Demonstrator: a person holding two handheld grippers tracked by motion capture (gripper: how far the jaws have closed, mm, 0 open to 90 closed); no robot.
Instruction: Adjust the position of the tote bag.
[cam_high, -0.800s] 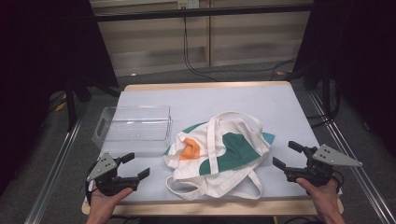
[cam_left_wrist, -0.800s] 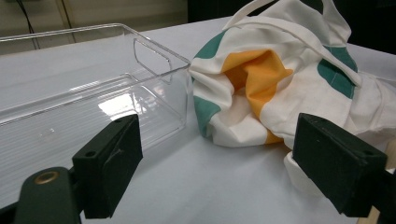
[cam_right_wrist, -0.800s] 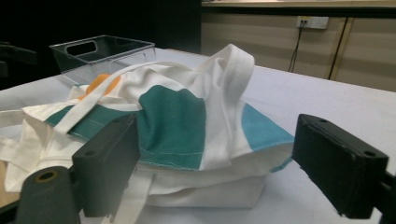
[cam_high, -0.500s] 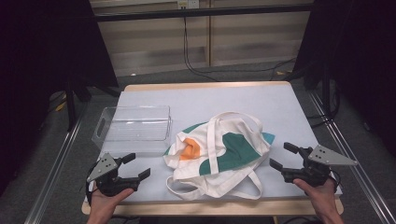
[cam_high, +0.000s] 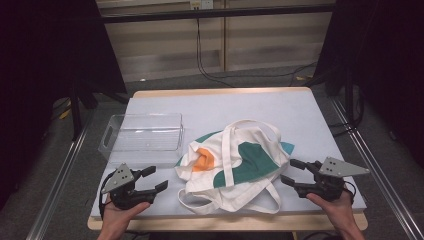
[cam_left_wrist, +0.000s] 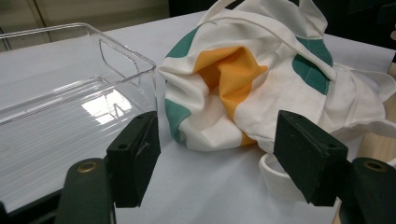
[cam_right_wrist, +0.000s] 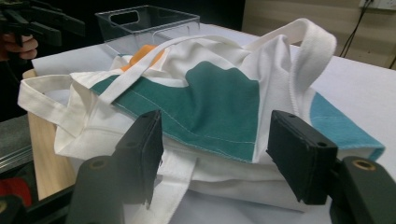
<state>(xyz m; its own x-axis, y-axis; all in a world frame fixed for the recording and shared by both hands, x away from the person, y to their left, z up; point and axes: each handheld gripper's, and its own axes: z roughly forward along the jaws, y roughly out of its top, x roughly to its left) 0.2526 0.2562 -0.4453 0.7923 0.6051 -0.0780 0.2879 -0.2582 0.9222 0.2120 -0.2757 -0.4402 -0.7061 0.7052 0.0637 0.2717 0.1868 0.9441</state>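
Observation:
A crumpled white tote bag (cam_high: 235, 165) with green, orange and teal patches lies at the middle front of the table; its handle loops (cam_high: 230, 206) trail toward the front edge. My left gripper (cam_high: 160, 177) rests at the front left, open and empty, a short gap from the bag. In the left gripper view the jaws (cam_left_wrist: 217, 158) frame the bag's orange fold (cam_left_wrist: 233, 74). My right gripper (cam_high: 287, 170) is open just right of the bag, its tips close to the cloth. In the right gripper view the bag's green panel (cam_right_wrist: 210, 98) lies just ahead of the spread jaws (cam_right_wrist: 215, 158).
A clear plastic bin (cam_high: 142, 132) with a handle cutout stands at the left, behind the left gripper and beside the bag (cam_left_wrist: 70, 93). The grey table top (cam_high: 250, 107) has a wooden rim. Metal rails run along both sides, and cables hang at the back.
The right gripper has slid left, closer to the bag's right edge. The left gripper has crept a little right toward the bag. The bag and bin have not moved.

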